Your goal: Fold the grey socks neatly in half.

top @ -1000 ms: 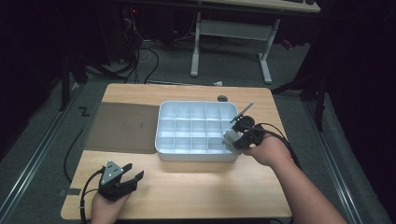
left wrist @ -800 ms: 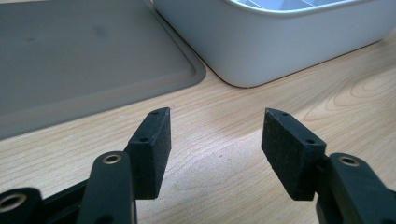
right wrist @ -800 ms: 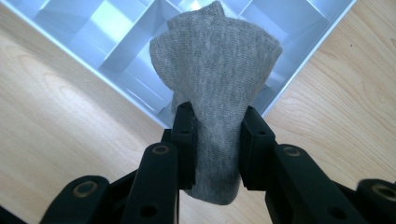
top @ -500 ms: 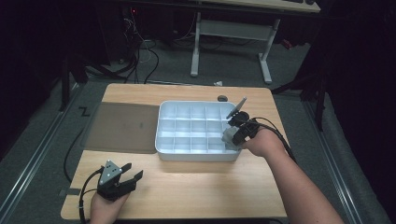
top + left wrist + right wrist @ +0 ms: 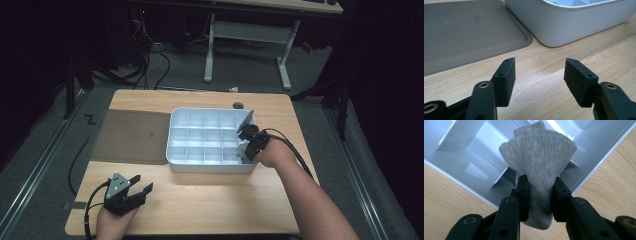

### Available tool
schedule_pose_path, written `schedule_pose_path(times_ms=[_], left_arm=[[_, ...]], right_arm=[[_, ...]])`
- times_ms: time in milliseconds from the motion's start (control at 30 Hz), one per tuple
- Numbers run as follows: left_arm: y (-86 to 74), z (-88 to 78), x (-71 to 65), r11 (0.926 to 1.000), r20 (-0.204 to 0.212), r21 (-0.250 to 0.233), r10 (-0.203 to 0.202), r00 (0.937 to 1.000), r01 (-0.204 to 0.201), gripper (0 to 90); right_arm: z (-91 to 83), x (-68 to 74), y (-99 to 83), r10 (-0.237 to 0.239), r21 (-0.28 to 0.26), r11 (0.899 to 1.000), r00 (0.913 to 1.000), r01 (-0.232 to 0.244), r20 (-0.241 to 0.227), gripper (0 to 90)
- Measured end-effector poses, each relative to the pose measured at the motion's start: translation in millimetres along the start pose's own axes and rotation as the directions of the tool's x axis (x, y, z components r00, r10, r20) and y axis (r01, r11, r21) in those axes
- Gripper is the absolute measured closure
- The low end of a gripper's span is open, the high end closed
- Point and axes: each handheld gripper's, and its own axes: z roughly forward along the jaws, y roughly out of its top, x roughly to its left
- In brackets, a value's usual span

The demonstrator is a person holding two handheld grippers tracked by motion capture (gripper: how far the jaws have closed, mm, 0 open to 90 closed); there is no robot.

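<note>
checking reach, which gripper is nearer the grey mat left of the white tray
Left. The left gripper rests open on the table just below the grey mat; the right gripper, clamping a grey sock, is beyond the white tray.

A wooden table (image 5: 210, 200) carries a grey mat (image 5: 131, 136) and white divided tray (image 5: 210, 165).

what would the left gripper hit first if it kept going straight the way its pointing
Probably the white divided tray: past the open left gripper lies bare wooden table, then the tray's near rounded corner. The grey mat sits just left of that line; depth is hard to judge.
</note>
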Motion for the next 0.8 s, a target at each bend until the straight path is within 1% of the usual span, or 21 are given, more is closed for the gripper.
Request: schedule_pose_path(times_ms=[33,100,200,267,300,333,367,400,433,667,800], left_arm=[[-0.1,0.0,0.0,1.0000,0.000,0.000,0.000,1.0000,0.000,43.1],[-0.2,0.1,-0.1,1.0000,0.000,0.000,0.000,1.0000,0.000,43.1],[-0.4,0.2,-0.3,1.0000,-0.001,0.002,0.002,1.0000,-0.002,43.0],[-0.2,0.2,-0.4,1.0000,-0.001,0.001,0.003,1.0000,-0.003,43.0],[0.0,0.1,-0.6,1.0000,0.000,0.001,0.003,1.0000,-0.003,43.1],[0.0,0.0,-0.6,1.0000,0.000,0.000,0.003,1.0000,-0.003,43.0],[0.1,0.0,-0.6,1.0000,0.000,0.000,0.003,1.0000,-0.003,43.0],[0.1,0.0,-0.6,1.0000,0.000,0.000,0.002,1.0000,-0.002,43.0],[0.0,0.2,-0.4,1.0000,0.000,0.000,0.002,1.0000,-0.002,43.0],[-0.1,0.8,-0.4,1.0000,0.004,0.005,0.001,1.0000,-0.001,43.1],[-0.3,0.7,-0.1,1.0000,0.003,0.004,0.000,1.0000,0.000,43.1]], right_arm=[[1.8,-0.3,0.9,-0.012,0.004,1.000,0.9999,0.012,0.005,72.7],[4.1,1.3,2.6,-0.010,0.020,1.000,0.9999,0.009,0.011,72.8],[8.6,3.8,5.3,-0.023,0.039,0.999,0.9992,0.022,0.032,73.0],[10.8,5.7,6.6,-0.018,0.052,0.999,0.9990,0.016,0.040,73.0],[12.4,5.0,7.4,-0.031,0.053,0.998,0.9986,0.029,0.043,73.1],[13.5,6.6,7.8,-0.006,0.066,0.998,0.9991,0.003,0.041,73.1],[14.2,6.5,8.1,-0.006,0.070,0.998,0.9991,0.003,0.041,73.2],[15.7,4.7,8.6,-0.027,0.063,0.998,0.9988,0.025,0.040,73.1],[16.7,4.0,8.7,-0.032,0.061,0.998,0.9988,0.030,0.038,73.1],[23.7,3.9,8.8,-0.006,0.068,0.998,0.9997,0.004,0.023,73.1],[28.6,4.2,9.1,-0.018,0.073,0.997,0.9997,0.017,0.017,73.1]])
